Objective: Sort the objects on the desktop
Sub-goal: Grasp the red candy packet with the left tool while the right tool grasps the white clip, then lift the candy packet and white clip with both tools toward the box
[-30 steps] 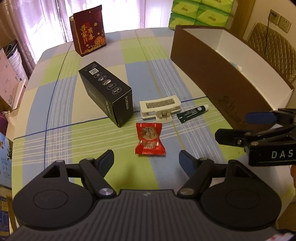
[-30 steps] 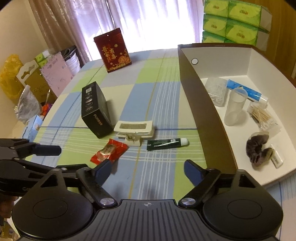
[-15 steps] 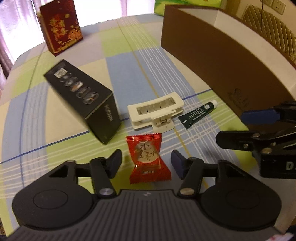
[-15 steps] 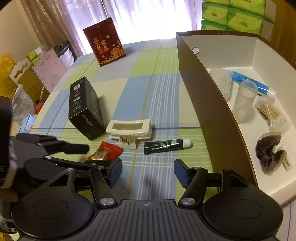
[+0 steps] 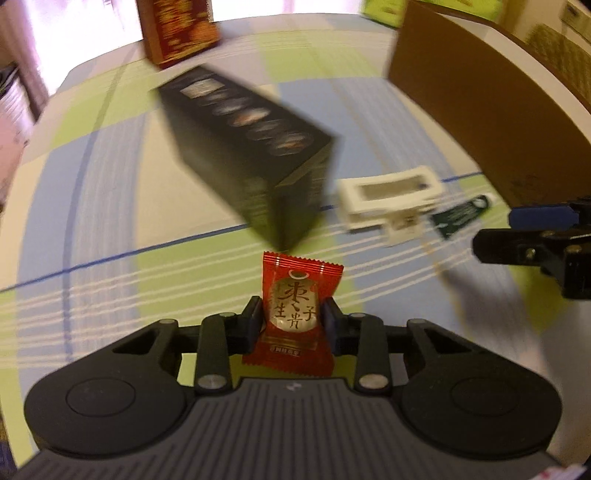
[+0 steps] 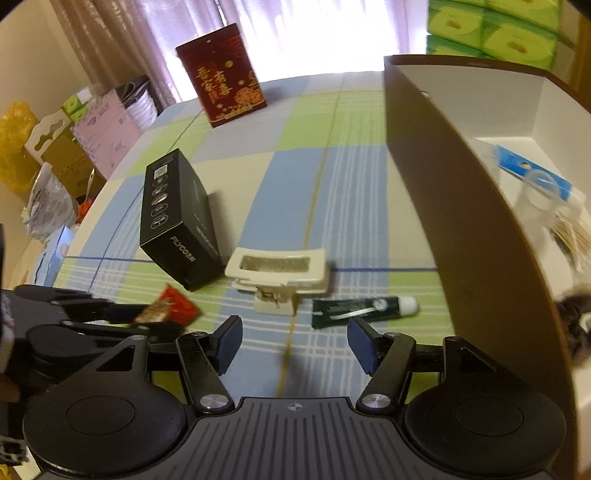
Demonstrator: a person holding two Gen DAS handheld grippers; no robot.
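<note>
My left gripper (image 5: 291, 321) is shut on a red candy packet (image 5: 295, 306) and holds it just over the checked tablecloth; the packet also shows in the right wrist view (image 6: 168, 308). My right gripper (image 6: 293, 345) is open and empty, low over the cloth. Just beyond it lie a white hair clip (image 6: 279, 275) and a dark green tube (image 6: 360, 308). A black box (image 6: 177, 225) lies left of the clip. The brown sorting box (image 6: 476, 221) stands on the right with several items inside.
A red gift bag (image 6: 221, 74) stands at the far side of the table. Green tissue packs (image 6: 491, 29) are stacked behind the sorting box. Bags and cartons (image 6: 55, 155) crowd the floor left of the table.
My left gripper moved forward and down and closed on the red candy packet, which is lifted off the cloth. My right gripper came closer to the clip and tube, still open.
</note>
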